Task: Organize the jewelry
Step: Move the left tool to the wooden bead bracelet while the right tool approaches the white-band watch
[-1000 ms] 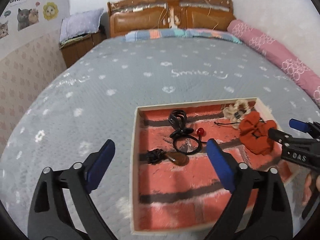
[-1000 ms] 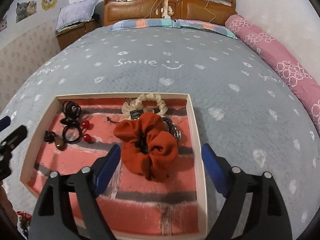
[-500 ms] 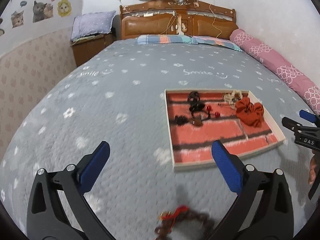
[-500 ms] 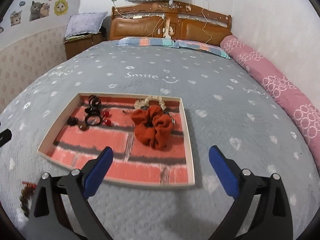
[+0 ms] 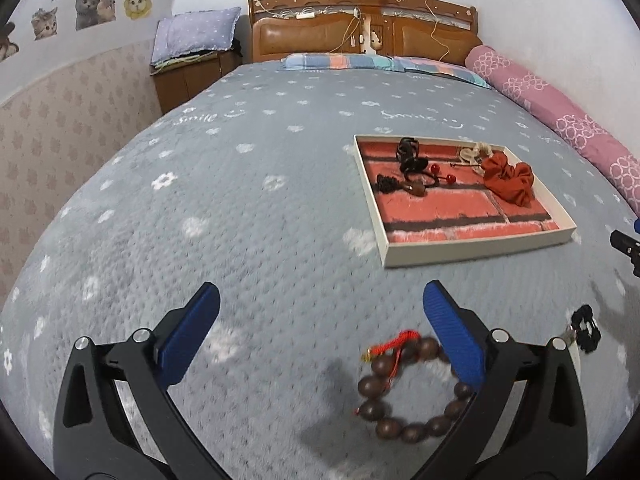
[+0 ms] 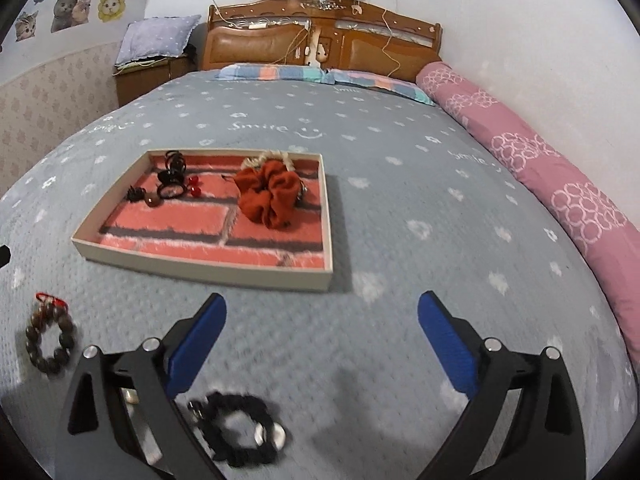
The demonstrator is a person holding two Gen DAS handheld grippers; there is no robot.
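A shallow tray with a red brick-pattern lining lies on the grey bedspread. It holds an orange scrunchie, black hair ties with red beads and a cream scrunchie. My left gripper is open above the bedspread, and a brown bead bracelet with a red cord lies just under its right finger. My right gripper is open with nothing between its fingers. A black hair tie with white beads lies by its left finger.
The wooden headboard, striped pillows and a pink bolster along the right wall bound the bed. A nightstand with a cushion stands at the back left. Grey bedspread spreads left of the tray.
Both grippers have pulled back from over the tray toward the bed's near end. The bead bracelet and the black hair tie have come into view beneath them. Both stay open.
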